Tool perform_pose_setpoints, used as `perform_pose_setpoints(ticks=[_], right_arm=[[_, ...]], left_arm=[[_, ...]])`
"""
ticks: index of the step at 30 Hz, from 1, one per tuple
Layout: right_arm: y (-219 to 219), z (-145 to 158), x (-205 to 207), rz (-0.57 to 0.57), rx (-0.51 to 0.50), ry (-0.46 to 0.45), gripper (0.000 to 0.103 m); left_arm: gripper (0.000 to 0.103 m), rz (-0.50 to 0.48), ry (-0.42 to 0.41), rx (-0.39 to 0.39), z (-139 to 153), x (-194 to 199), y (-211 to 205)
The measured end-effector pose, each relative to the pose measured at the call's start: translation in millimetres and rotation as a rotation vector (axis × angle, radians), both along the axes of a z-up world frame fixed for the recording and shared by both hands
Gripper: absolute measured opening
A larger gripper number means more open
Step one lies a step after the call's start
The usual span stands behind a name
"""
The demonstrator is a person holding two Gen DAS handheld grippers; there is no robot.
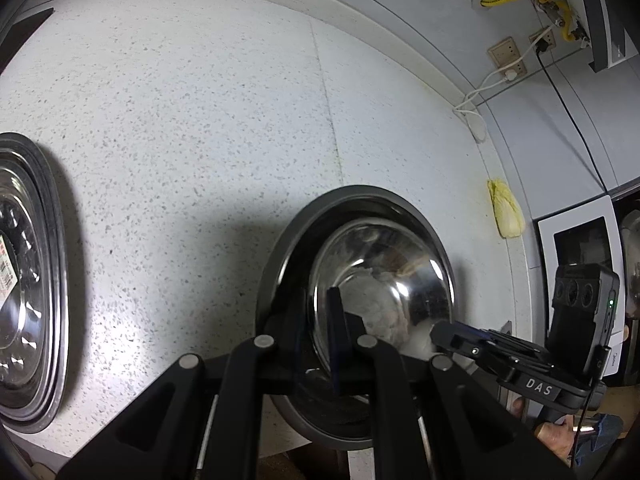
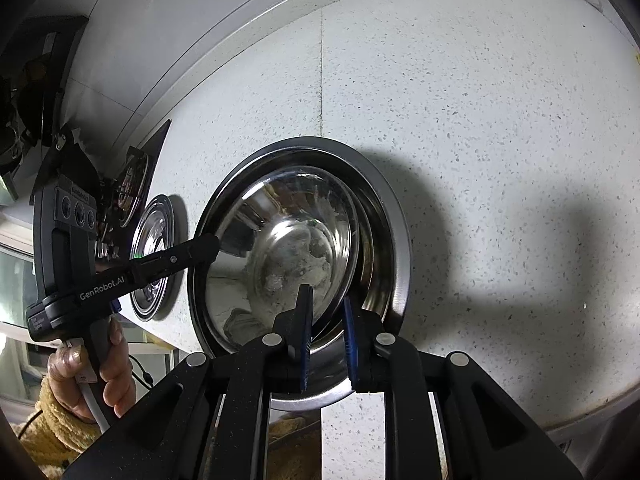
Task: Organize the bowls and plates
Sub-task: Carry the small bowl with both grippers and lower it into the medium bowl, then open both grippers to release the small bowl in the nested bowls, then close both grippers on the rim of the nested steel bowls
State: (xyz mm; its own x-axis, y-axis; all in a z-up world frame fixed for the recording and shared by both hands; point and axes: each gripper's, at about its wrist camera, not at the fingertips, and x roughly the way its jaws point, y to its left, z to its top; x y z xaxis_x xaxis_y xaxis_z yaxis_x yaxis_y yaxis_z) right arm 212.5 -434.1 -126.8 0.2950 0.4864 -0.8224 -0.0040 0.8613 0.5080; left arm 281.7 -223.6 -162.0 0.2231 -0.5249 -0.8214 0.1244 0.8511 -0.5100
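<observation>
A bowl [image 2: 288, 240] sits in a plate [image 2: 390, 240] on the counter [image 2: 480, 120] — stacked plates [image 1: 36, 280] lie well left.
</observation>
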Motion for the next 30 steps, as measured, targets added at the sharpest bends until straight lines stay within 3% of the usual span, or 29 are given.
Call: perform_pose_setpoints(ticks=[8, 12, 25, 30], right_arm=[[4.7, 4.4, -2.0, 0.009, -0.011, -0.016, 0.017], [6.7, 11.2, -4.5, 0.013, -0.025, -0.038, 0.034], [-6.9, 32.5, -11.7, -0.012, -0.053, -0.09, 0.034], [-20.6, 25.2, -13.7, -0.041, -0.087, -0.059, 0.034]], left_arm=[[0.009, 0.004, -0.056, 0.016, 14.0, -0.4, 10.8], [0.009, 0.017, -0.083, 0.019, 22.2, 0.1, 20.1], [0.011, 0.05, -0.071, 0.046, 22.1, -3.4, 39.5], [0.013, 0.048, -0.046, 0.047, 15.0, -5.5, 42.3]])
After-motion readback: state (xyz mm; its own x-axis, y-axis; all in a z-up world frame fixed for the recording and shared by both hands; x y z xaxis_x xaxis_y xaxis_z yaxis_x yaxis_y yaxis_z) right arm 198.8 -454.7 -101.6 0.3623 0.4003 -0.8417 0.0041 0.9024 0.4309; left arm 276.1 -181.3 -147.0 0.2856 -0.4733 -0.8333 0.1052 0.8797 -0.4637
